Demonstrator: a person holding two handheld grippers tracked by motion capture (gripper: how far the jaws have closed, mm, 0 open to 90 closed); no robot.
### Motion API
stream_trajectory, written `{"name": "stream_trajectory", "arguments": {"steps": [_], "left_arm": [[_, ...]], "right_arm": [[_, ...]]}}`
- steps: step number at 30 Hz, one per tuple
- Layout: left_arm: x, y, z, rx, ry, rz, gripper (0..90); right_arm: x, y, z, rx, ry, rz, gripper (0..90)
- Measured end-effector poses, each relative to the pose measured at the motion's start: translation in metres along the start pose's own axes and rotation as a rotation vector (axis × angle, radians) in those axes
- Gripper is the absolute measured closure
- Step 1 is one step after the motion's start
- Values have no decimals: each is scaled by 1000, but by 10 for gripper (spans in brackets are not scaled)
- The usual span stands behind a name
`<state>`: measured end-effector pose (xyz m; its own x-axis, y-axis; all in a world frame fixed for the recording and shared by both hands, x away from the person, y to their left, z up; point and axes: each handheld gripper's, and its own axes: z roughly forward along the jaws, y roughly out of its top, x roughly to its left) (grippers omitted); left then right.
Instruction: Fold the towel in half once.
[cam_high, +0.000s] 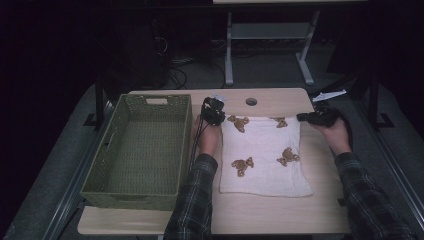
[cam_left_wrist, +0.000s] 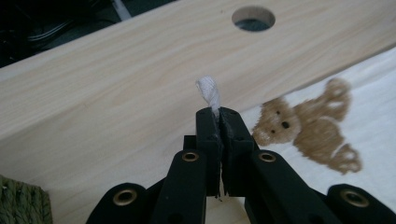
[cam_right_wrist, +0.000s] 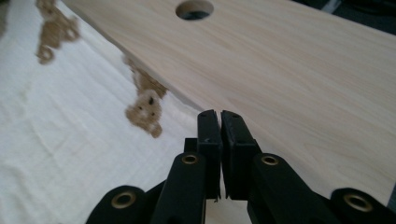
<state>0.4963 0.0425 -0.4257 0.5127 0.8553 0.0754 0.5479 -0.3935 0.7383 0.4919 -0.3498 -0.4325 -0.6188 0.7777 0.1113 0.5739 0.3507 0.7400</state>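
White cloth printed with brown teddy bears lies spread on the pale wooden worktop, roughly at its middle. Farthest left stands a green woven basket, just beside the cloth's left edge. Next comes the left tongs at the cloth's far left corner; in the left gripper view the jaws are pressed together on a small twist of the white fabric, which pokes up above their tips. A round hole in the worktop sits beyond the cloth's far edge. At the far right corner the right tongs are pressed together too; in the right gripper view the tongs sit over the cloth's edge, but whether they pinch fabric I cannot tell.
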Motion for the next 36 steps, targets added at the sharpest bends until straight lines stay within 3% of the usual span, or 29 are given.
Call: {"name": "stream_trajectory", "arguments": {"steps": [9,14,21,25,29,36], "left_arm": [[-5,6,-28,-57,-21,3,870],[-2,7,-42,-94,-24,-23,873],[-9,18,-60,-136,-16,-7,873],[-15,10,-64,-121,-22,5,872],[-18,0,-66,-106,-6,21,872],[-29,-30,-72,-82,-22,25,873]], "right_arm": [[10,1,-19,-40,16,-31,867],[8,-3,-32,-63,11,-25,872],[16,12,-54,-117,3,-52,872],[21,4,-51,-105,4,-62,872],[25,-13,-52,-109,18,-37,872],[39,-39,-56,-98,28,-38,872]]}}
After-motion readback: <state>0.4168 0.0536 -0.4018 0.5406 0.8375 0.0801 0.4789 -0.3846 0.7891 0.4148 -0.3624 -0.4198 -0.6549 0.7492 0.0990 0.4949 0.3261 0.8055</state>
